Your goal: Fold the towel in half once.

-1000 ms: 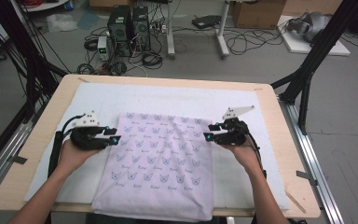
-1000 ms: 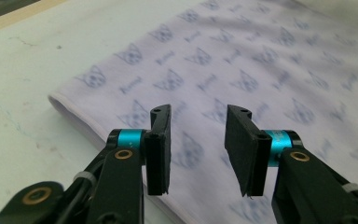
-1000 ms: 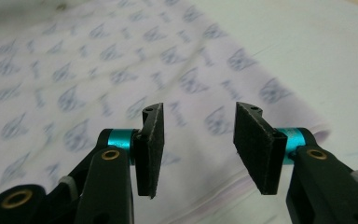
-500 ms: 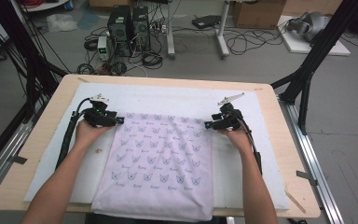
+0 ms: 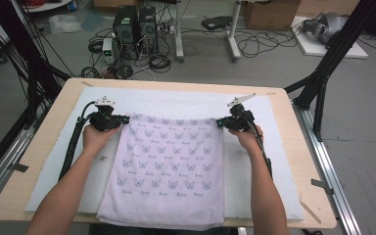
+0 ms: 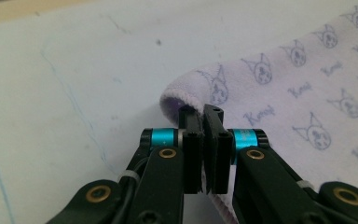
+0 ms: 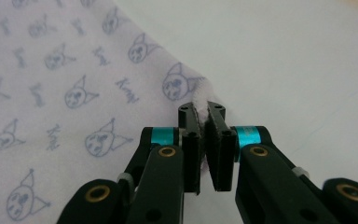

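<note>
A pale lilac towel (image 5: 169,166) printed with small blue cat faces lies flat on the white mat, its near edge hanging over the table front. My left gripper (image 5: 122,119) is at its far left corner and has just closed; in the left gripper view the jaws (image 6: 205,116) pinch the towel's hemmed corner (image 6: 186,93). My right gripper (image 5: 220,122) is at the far right corner and has also just closed; in the right gripper view the pads (image 7: 204,119) clamp the towel corner (image 7: 198,93).
A white mat (image 5: 176,100) covers most of the wooden table (image 5: 49,122). Black frame legs stand at both sides, with a metal rail (image 5: 330,171) along the right. Computers (image 5: 134,24) and cables lie on the floor beyond.
Both hands slid away from me along the towel's side edges to its far corners. Both grippers shut on those corners, and the far edge now looks pulled straight.
</note>
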Available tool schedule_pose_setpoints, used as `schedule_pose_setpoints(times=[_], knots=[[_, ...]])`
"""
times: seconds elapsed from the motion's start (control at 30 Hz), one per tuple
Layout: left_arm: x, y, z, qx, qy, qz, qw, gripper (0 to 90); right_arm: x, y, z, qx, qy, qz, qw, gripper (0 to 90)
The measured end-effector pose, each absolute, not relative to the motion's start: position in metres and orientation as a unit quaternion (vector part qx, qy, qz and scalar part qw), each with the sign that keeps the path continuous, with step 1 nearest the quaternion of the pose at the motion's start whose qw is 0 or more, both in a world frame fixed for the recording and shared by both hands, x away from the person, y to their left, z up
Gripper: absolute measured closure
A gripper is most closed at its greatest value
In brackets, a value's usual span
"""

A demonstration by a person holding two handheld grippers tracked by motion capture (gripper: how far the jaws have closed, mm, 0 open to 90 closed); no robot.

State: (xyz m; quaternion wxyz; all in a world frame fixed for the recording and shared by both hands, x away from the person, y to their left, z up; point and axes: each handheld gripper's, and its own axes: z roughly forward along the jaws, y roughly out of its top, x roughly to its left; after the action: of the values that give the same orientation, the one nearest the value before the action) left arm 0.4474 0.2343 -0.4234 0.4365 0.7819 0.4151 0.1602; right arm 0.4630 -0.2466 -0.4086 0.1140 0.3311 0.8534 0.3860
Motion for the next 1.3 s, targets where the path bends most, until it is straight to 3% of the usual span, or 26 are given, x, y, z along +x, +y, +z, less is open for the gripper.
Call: schedule_pose_setpoints(times=[0.6, 0.9, 1.3], knots=[[0.468, 0.237, -0.370, 0.771, 0.401, 0.192, 0.456, 86.3, 0.490, -0.251, -0.352, 0.336, 0.840, 0.402, 0.143, 85.8], [0.471, 0.242, -0.378, 0.787, 0.394, 0.157, 0.448, 86.1, 0.493, -0.252, -0.370, 0.340, 0.837, 0.416, 0.102, 85.3], [0.470, 0.245, -0.378, 0.792, 0.382, 0.138, 0.456, 85.8, 0.488, -0.244, -0.370, 0.330, 0.840, 0.422, 0.085, 85.1]])
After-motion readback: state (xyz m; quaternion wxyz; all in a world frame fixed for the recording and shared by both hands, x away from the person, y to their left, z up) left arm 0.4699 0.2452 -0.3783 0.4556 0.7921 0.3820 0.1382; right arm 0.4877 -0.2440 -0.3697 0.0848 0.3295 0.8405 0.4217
